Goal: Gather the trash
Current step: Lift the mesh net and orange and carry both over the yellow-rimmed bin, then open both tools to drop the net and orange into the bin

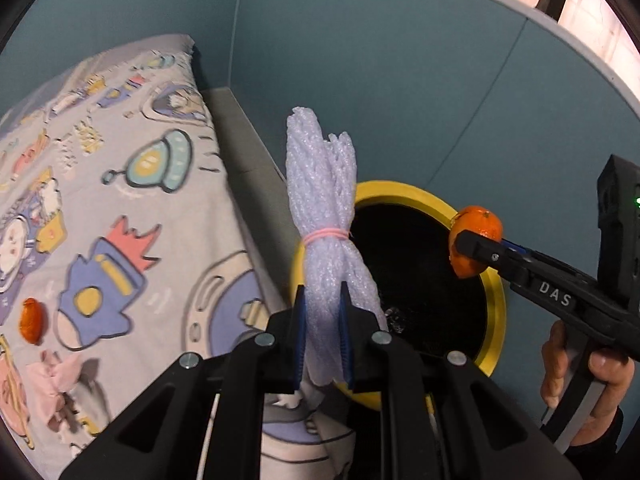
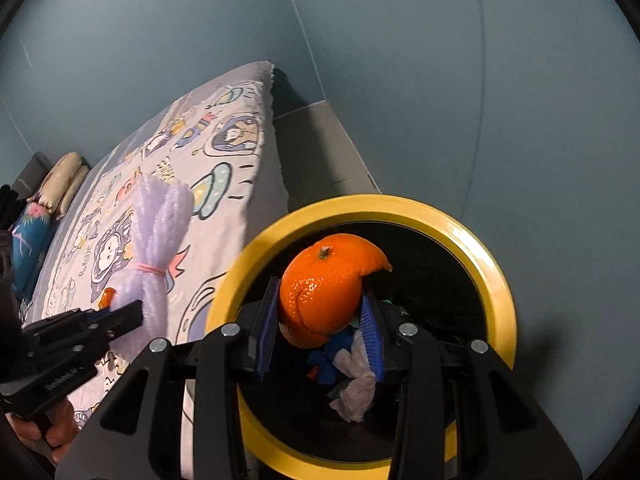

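Orange peel point(image 2: 324, 292) pinched in right gripper point(image 2: 320, 316), poised over yellow-rimmed bin point(image 2: 496, 280) for dropping; foam netting bundle point(image 1: 324, 240) clamped tight in left gripper point(image 1: 324, 344), queued beside bin.

Each camera rides its own gripper, peering steeply down along the fingers at close range. Both views share the yellow-rimmed bin point(image 1: 494, 304) point(image 2: 496, 280) and patterned bedspread point(image 1: 120, 200) point(image 2: 224, 208), and each catches the other gripper from the side.

Teal walls point(image 2: 400, 80), bed point(image 1: 120, 200) with cartoon-print sheet, pillows point(image 2: 60, 184)
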Demonstrator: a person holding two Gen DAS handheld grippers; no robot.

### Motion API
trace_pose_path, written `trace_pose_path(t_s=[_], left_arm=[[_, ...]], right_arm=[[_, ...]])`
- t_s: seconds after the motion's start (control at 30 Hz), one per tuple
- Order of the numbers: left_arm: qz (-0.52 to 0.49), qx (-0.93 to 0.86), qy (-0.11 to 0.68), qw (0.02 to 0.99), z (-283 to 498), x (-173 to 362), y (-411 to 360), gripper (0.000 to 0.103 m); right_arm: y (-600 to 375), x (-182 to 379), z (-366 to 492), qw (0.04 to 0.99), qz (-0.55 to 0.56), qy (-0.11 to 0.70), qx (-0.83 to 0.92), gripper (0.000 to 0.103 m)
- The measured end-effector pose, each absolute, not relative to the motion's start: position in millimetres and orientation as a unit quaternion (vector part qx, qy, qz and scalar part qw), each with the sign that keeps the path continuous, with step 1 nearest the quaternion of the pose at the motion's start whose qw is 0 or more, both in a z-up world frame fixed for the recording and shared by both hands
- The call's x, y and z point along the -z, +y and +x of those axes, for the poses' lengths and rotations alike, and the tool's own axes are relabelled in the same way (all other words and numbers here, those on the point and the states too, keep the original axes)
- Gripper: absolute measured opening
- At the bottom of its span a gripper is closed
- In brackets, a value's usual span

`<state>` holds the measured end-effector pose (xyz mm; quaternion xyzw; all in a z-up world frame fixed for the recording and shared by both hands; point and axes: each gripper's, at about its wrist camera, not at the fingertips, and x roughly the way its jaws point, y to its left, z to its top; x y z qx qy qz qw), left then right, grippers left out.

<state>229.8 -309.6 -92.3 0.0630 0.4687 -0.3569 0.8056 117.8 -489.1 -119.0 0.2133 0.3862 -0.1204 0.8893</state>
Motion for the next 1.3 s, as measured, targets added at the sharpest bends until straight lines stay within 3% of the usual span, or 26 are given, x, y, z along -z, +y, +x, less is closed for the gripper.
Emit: trace_pose_path(t_s=[0.53, 0.67, 0.73, 0.8, 0.93, 1.3], left_arm=[[0.036, 0.366, 0.529, 0.765, 248.8, 145.8, -353.1, 0.013], [0.036, 0.366, 0.534, 0.762, 249.3, 147.9, -354.3, 0.014], [0.032, 0.368, 0.536, 0.759, 250.0, 147.5, -354.0, 0.023], [0.025, 0.369, 0.539, 0.757, 249.7, 146.8, -352.7, 0.032], [0.021, 0.369, 0.532, 0.762, 247.6, 141.5, -350.4, 0.052], [-0.007, 0.34, 0.515, 0.787, 258.2, 123.1, -308.8, 0.072]], right_arm=[[-520.4, 147.2, 121.6, 0.87, 0.245, 0.397, 0.159, 0.037], [-521.8, 147.8, 116.2, 0.868, 0.252, 0.396, 0.158, 0.041], [-521.7, 146.6, 115.1, 0.869, 0.256, 0.393, 0.159, 0.044], [-522.1, 143.1, 112.0, 0.871, 0.259, 0.384, 0.161, 0.053], [-523.3, 136.4, 107.1, 0.873, 0.265, 0.374, 0.165, 0.055], [-504.6, 114.6, 87.3, 0.889, 0.26, 0.345, 0.151, 0.057]])
